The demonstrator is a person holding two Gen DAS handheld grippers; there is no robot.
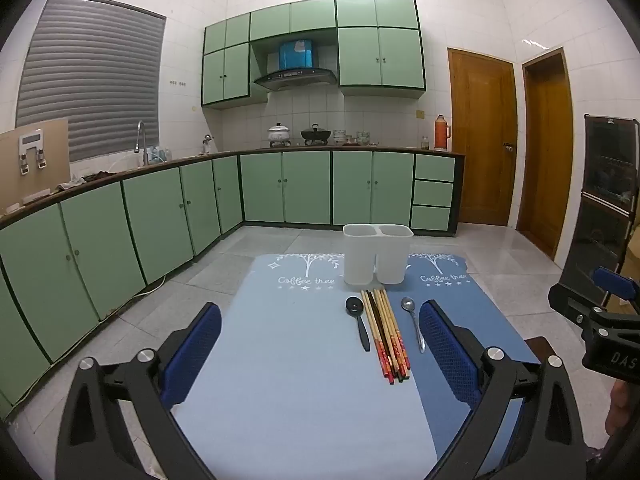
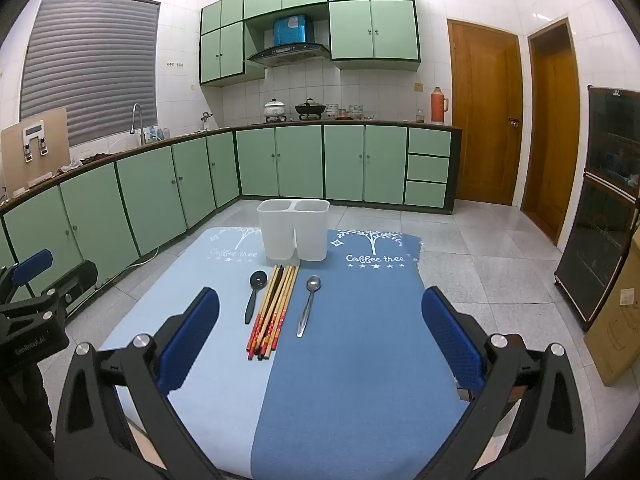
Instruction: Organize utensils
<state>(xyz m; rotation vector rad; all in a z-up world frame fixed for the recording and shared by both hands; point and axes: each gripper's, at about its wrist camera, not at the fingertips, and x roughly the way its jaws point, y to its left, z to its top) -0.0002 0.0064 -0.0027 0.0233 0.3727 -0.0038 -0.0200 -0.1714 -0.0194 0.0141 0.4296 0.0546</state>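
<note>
Tiled kitchen ahead: green base cabinets (image 2: 300, 162) and wall cabinets (image 2: 372, 28) line white-tiled walls, range hood (image 2: 290, 50) between, shuttered window (image 2: 90, 64) left, wooden doors (image 2: 484, 112) right, grey floor (image 2: 500, 264).

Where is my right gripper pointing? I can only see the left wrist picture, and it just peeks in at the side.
Observer: The right gripper is wide open and points along the blue mat toward the white holder.
Operator: Which thing is right in front of it?
Observer: The metal spoon lies almost straight ahead of it. The chopsticks and the black spoon lie a little to its left.
</note>
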